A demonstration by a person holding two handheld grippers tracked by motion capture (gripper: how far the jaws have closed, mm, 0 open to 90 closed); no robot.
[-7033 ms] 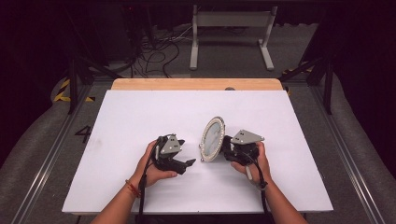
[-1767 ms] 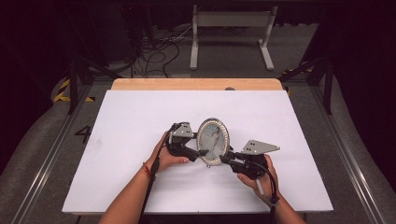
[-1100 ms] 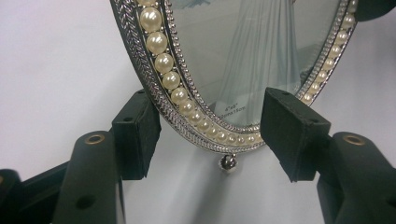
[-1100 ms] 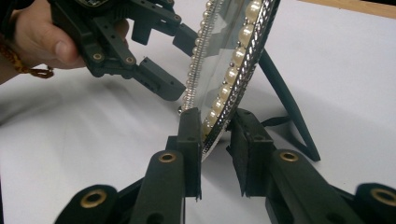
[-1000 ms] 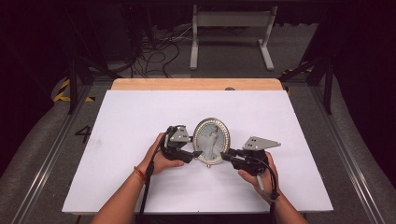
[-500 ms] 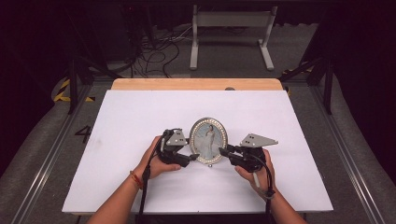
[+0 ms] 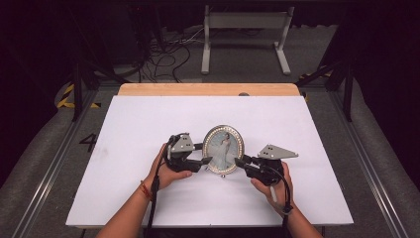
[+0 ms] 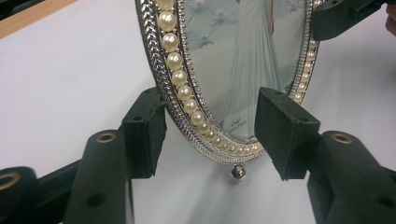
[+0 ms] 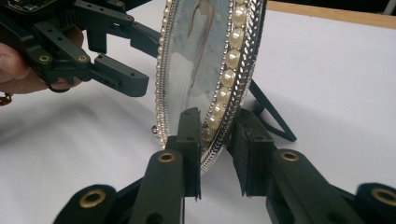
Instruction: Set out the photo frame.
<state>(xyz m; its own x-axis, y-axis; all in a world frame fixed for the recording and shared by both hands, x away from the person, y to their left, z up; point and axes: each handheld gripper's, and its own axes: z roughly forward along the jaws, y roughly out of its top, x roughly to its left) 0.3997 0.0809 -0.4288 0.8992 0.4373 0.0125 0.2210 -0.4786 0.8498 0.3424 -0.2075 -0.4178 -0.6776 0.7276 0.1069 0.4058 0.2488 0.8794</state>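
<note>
An oval picture frame (image 7: 224,148) with a pearl and silver rim stands upright on the white table (image 7: 138,124), its photo facing the person. My right gripper (image 7: 239,162) is shut on its lower right rim (image 9: 219,112), one pad on the pearls and one behind, at the gripper's own tips (image 9: 217,140). My left gripper (image 7: 204,153) straddles the lower left rim (image 8: 187,100). Its jaws have just been closing around the frame, and at the tips (image 8: 210,128) the front pad still stands off the glass. The frame's back prop (image 9: 271,116) rests on the table.
The table's far wooden edge (image 7: 208,89) lies beyond the white sheet. Past it, on the floor, are a metal stand (image 7: 245,29) and loose cables (image 7: 163,54). Rails (image 7: 366,158) run along both table sides. My other gripper appears across the frame (image 8: 341,16) (image 9: 116,56).
The frame has turned from edge-on and tilted to upright and facing the person. The left gripper has come in against its left rim, and its jaws have narrowed around it.
</note>
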